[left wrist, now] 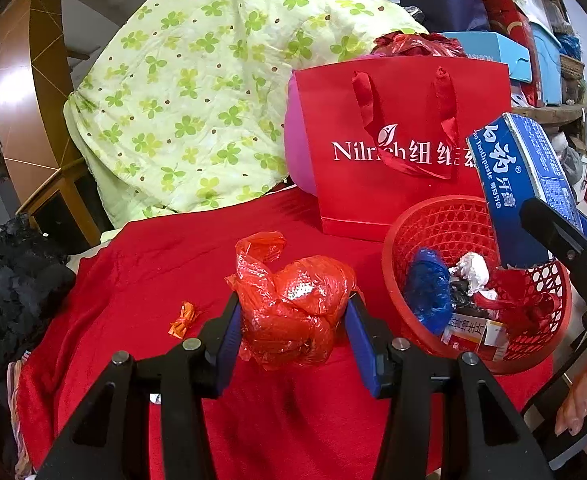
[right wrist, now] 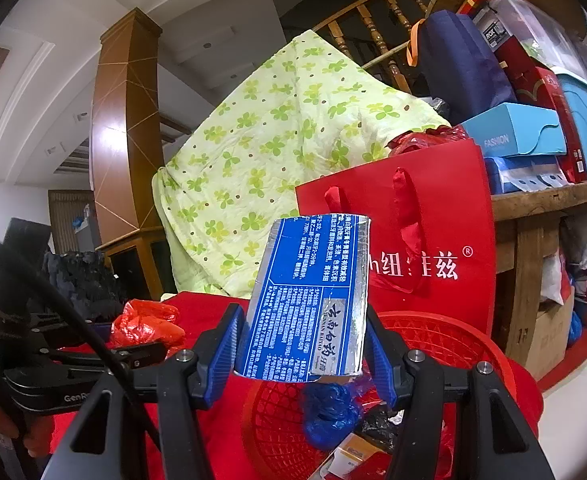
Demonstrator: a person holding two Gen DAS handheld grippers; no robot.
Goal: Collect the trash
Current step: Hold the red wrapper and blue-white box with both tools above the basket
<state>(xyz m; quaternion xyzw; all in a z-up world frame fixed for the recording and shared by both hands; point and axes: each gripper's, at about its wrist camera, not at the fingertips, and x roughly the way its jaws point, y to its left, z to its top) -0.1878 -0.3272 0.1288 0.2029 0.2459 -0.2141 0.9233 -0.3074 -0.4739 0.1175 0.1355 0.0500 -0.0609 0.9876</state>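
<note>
Left tongs (left wrist: 293,316) clench a crumpled red plastic bag (left wrist: 293,308); right tongs (right wrist: 301,344) grasp a blue toothpaste box (right wrist: 309,304) above the red basket (right wrist: 445,340).

The left tongs (left wrist: 293,320) clamp a crumpled red plastic bag (left wrist: 293,308) above the red cloth (left wrist: 165,264). Just right, a red basket (left wrist: 477,284) holds trash; a blue toothpaste box (left wrist: 525,184) hangs over it.
</note>
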